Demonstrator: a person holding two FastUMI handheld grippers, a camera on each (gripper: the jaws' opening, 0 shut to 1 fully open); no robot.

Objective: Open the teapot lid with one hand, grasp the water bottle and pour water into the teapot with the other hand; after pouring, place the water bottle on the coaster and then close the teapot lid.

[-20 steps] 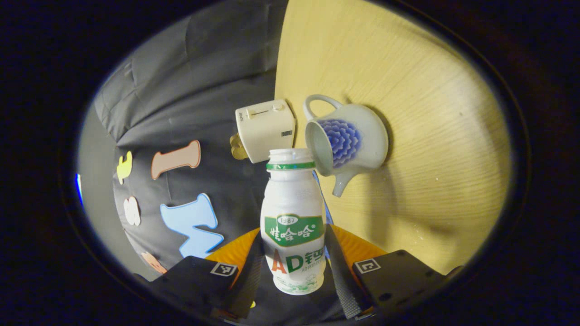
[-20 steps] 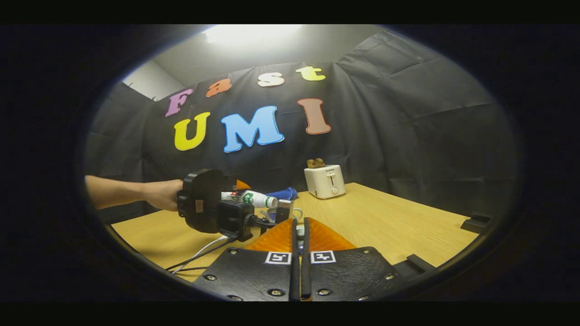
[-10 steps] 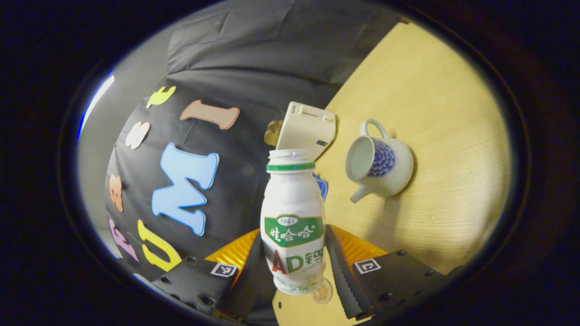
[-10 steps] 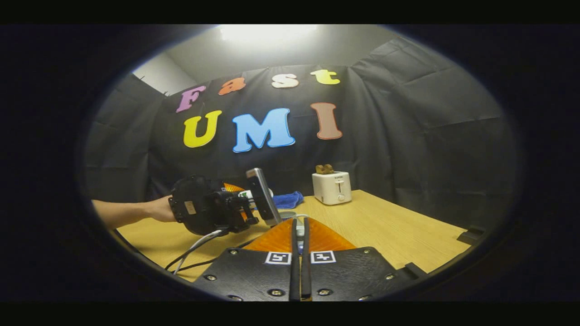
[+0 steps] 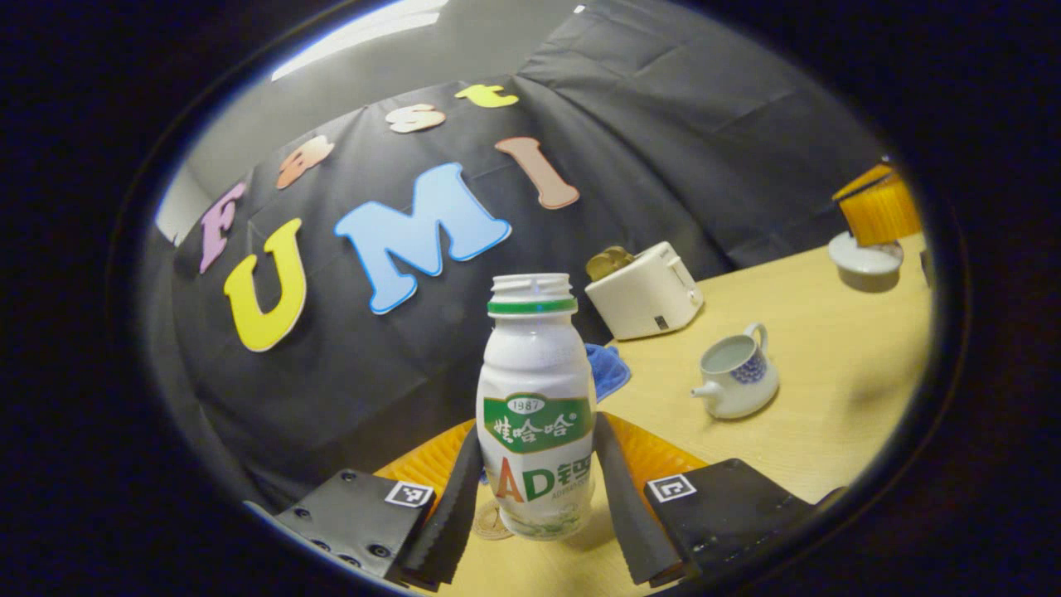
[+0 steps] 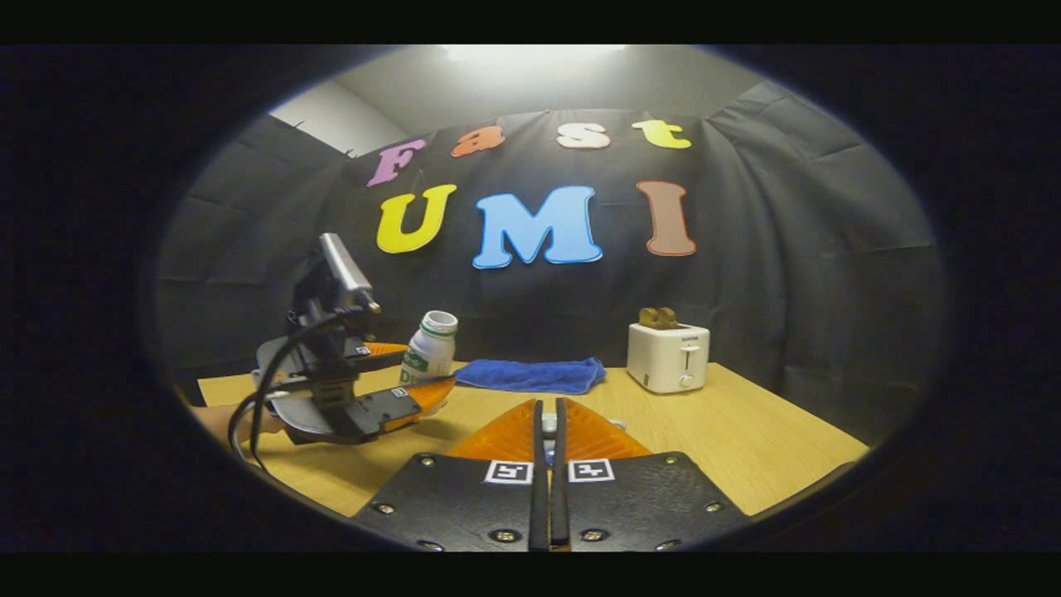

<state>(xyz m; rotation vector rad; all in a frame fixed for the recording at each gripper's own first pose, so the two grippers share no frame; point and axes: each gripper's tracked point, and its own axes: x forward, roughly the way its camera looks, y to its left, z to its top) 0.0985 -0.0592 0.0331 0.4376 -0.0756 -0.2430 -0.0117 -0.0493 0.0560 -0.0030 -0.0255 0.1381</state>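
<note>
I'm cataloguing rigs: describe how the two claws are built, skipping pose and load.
Left claw: black body plates with screws, small square black-and-white markers, ribbed orange wedges behind the fingers. In the right gripper view it carries a camera block on top and looped dark cables. Right claw: same black plates, paired markers, orange wedges.

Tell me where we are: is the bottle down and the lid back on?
The teapot stands open. Pouring looks finished, since the water bottle is upright in the left tool, low over the coaster. Left to do: release it there, then have the right tool set the teapot lid back on.
</note>
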